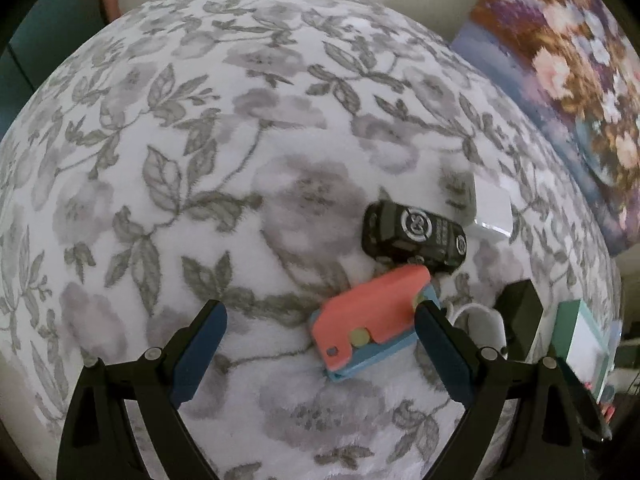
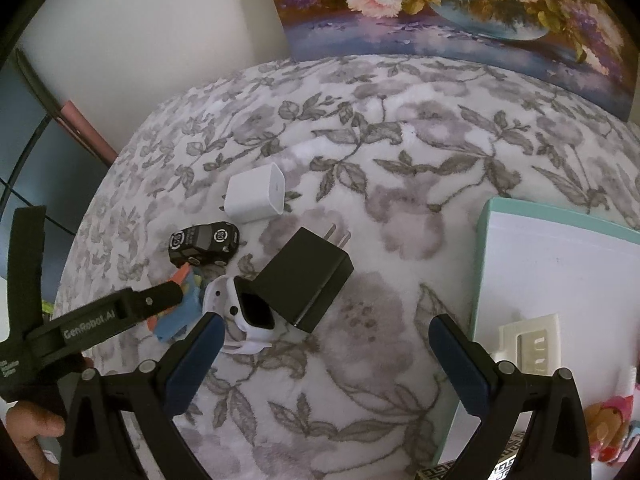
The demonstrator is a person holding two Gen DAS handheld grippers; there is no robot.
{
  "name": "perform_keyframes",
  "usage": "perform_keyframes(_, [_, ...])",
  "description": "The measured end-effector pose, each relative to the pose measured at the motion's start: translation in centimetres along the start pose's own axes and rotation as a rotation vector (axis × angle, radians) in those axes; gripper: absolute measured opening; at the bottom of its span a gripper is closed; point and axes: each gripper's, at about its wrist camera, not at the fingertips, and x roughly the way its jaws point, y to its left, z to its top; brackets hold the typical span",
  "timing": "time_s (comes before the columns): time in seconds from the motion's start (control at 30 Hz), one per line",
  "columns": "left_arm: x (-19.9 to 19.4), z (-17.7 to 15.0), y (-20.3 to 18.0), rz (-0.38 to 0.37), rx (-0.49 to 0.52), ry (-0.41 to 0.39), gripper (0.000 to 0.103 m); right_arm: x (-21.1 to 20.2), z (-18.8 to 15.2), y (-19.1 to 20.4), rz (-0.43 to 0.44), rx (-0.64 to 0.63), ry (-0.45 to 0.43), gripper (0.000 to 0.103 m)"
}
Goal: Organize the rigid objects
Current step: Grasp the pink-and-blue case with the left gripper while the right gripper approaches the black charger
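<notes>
Hovering wide open, left claw (image 1: 320, 334) is reaching the coral-and-blue toy (image 1: 370, 318) beside the black toy car (image 1: 414, 234); right claw (image 2: 326, 346) is gaping near it, empty.

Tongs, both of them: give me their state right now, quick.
Left tongs: open, holding nothing, right finger beside the pink-and-blue toy.
Right tongs: open, empty.

A flower painting (image 2: 460, 12) leans behind the floral blanket (image 2: 400, 140).
</notes>
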Motion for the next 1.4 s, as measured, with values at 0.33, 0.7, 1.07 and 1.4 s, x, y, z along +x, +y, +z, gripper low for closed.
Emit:
perform_keyframes(0.33, [-0.7, 0.4, 3.5, 0.044, -0.134, -0.066, 0.095, -0.4, 0.1, -0.3, 0.013, 0.020, -0.007, 0.103])
perform_keyframes(0.7, [0.4, -0.1, 4.6, 0.156, -0.139, 0.005, 0.095, -0.5, 0.1, -0.4, 0.022, 0.024, -0.006, 0.103])
perform_keyframes(1.07, [0.4, -2.2, 2.8, 0.151, -0.079, 0.077, 0.095, -1.1, 0.0, -0.6, 0.030, 0.034, -0.005, 0.103])
perform_keyframes(1.4, [-1.2, -2.6, -0.8, -0.020, -0.025, 0.030, 0.095, -1.4, 0.4, -1.6, 0.044, 0.068, -0.014, 0.103])
